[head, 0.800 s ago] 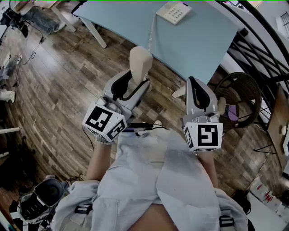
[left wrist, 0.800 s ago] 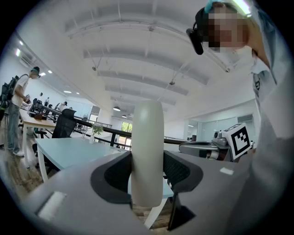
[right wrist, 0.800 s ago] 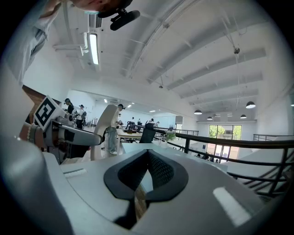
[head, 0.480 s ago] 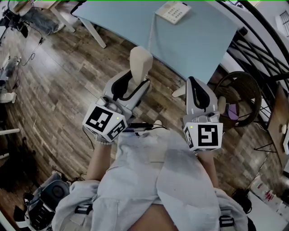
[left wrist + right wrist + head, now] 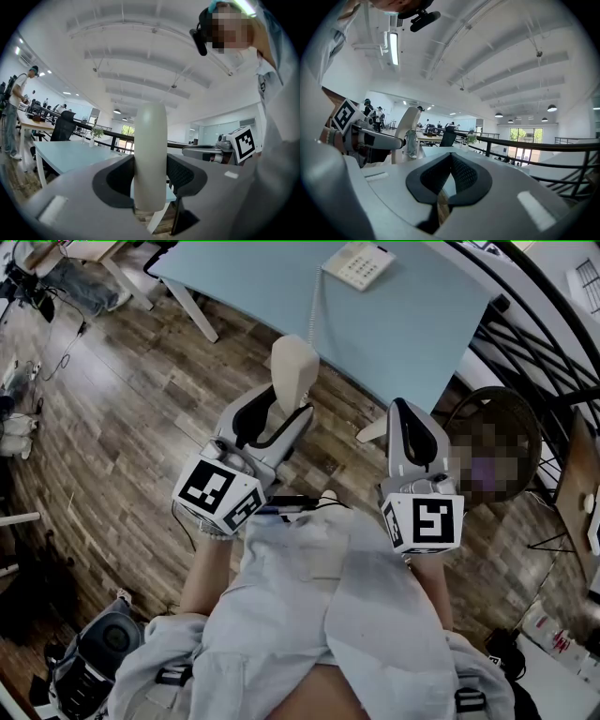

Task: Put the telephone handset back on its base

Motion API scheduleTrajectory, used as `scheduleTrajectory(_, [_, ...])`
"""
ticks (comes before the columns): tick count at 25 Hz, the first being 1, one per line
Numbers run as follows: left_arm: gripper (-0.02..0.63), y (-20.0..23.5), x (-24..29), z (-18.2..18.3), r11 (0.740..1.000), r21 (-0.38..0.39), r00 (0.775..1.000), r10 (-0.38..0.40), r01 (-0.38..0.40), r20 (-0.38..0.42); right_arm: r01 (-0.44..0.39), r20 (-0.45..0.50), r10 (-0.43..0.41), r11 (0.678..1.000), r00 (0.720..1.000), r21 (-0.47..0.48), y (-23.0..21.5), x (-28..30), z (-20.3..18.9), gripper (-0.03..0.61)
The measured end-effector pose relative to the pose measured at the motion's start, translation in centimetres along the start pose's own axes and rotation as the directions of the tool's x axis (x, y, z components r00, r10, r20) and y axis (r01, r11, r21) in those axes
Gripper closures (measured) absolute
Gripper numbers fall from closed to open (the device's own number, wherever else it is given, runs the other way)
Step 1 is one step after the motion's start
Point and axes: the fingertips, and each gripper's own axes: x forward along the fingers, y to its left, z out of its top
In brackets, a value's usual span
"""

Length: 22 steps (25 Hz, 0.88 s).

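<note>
A cream telephone handset [image 5: 293, 371] stands upright between the fingers of my left gripper [image 5: 284, 413], which is shut on its lower part. In the left gripper view the handset [image 5: 150, 154] fills the gap between the two dark pads. Its coiled cord [image 5: 315, 306] runs up to the white telephone base [image 5: 359, 265] at the far end of the light blue table [image 5: 403, 334]. My right gripper [image 5: 405, 411] hangs to the right of the handset, over the floor by the table's near edge, jaws together and empty; its pads meet in the right gripper view [image 5: 450, 157].
A round wicker chair [image 5: 511, 418] and a black railing [image 5: 539, 343] stand at the right. A white table leg [image 5: 195, 306] slants down at the left over wooden floor [image 5: 131, 418]. A person [image 5: 11, 117] stands by distant desks.
Both grippers and the handset stay where they were. Only a dark object on the floor at the lower left has shifted a little.
</note>
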Motion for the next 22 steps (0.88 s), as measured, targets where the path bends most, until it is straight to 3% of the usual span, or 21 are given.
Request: scheduleTrajectory(22, [0.407, 1.4, -0.8, 0.0, 0.999, -0.016, 0.998, -0.051, 0.052, 0.019, 0.069, -0.014, -0.07, 0.996, 0.997, -0.06, 1.9, -0.5, 0.0, 0.574])
